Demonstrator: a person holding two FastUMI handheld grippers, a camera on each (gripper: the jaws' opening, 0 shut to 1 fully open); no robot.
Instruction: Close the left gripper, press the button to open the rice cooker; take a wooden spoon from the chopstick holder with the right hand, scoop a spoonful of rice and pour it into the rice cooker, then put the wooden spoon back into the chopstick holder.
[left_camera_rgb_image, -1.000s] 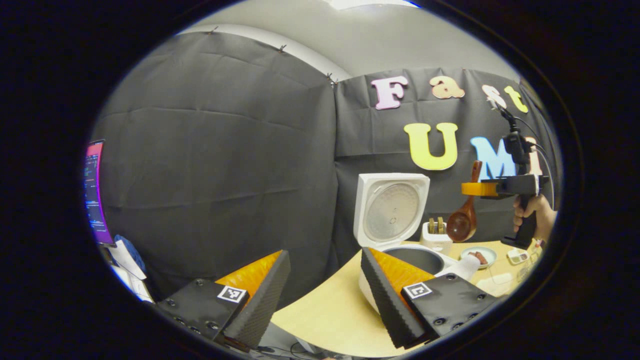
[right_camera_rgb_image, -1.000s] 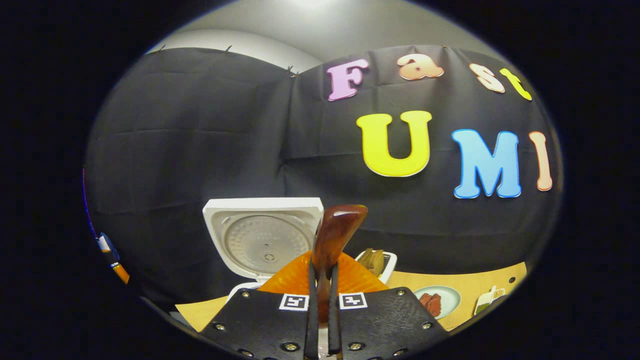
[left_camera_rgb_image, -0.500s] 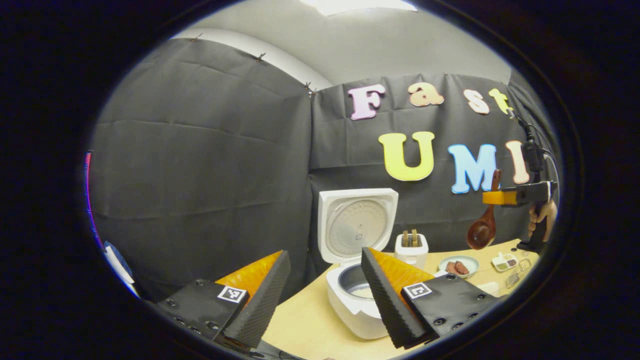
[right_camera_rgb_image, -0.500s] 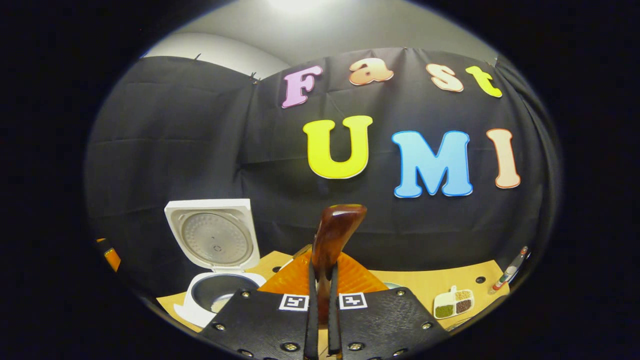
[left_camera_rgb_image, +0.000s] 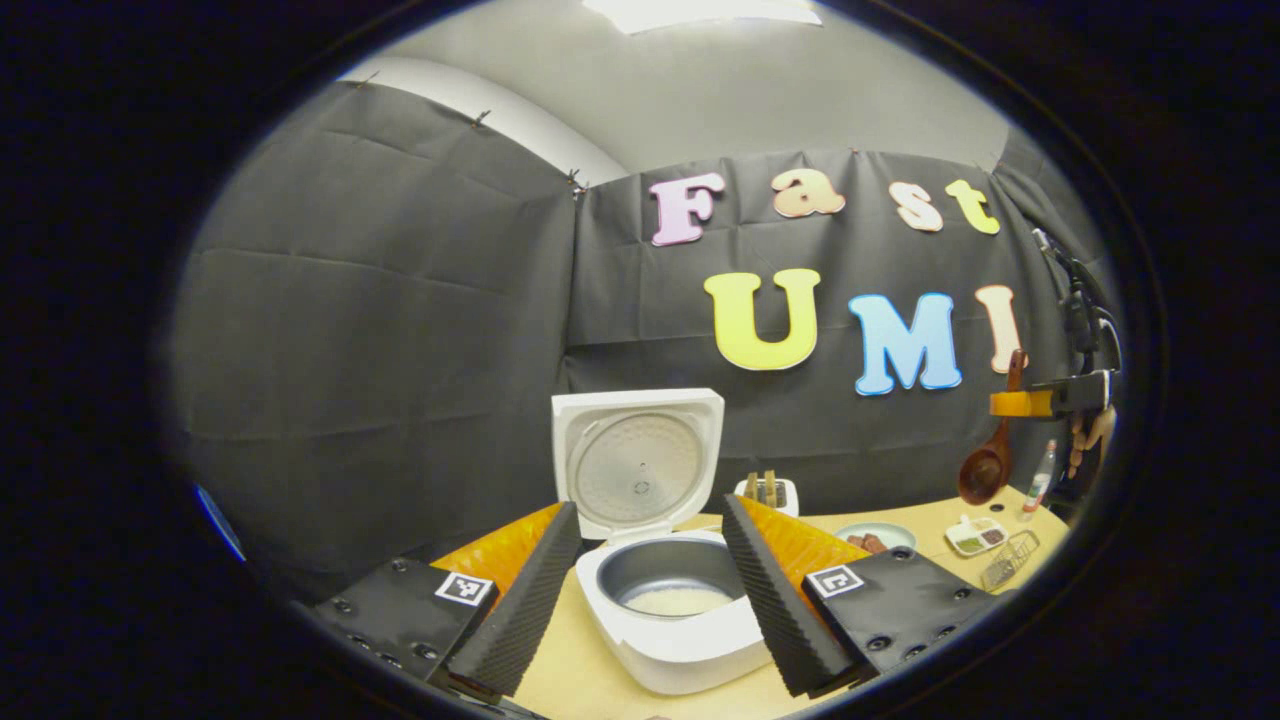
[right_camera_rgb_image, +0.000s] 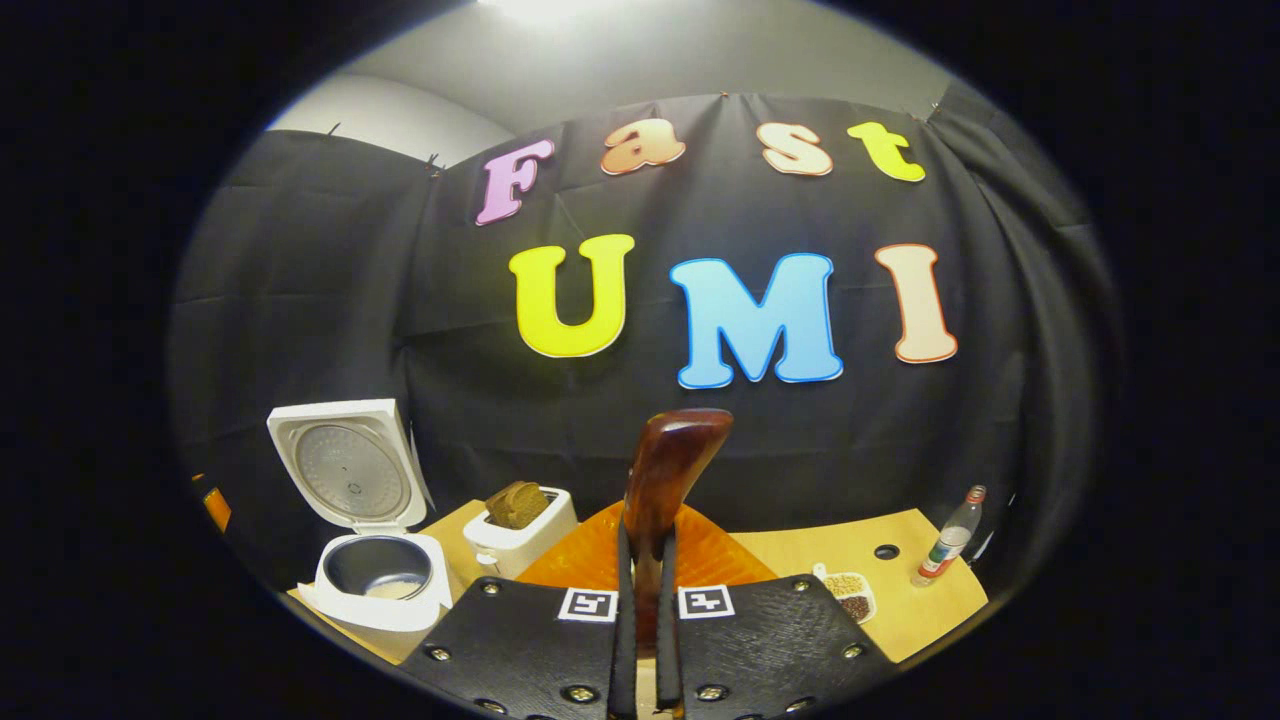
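Ahead of my left gripper (left_camera_rgb_image: 640, 590), its fingers spread wide and holding nothing, the rice cooker (left_camera_rgb_image: 668, 600) sits with its lid up, some rice in the pot. Far right, the wooden spoon (left_camera_rgb_image: 988, 462) hangs bowl-down, well off the chopstick holder (left_camera_rgb_image: 768, 494).

Seen from my right gripper (right_camera_rgb_image: 640, 640), both fingers clamp the spoon's handle. I judge scooping comes next; the rice source is probably out of frame.

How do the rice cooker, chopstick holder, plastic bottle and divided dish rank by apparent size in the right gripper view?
1. rice cooker, lid up
2. chopstick holder
3. plastic bottle
4. divided dish, partly hidden behind the right gripper, so unsure against the bottle
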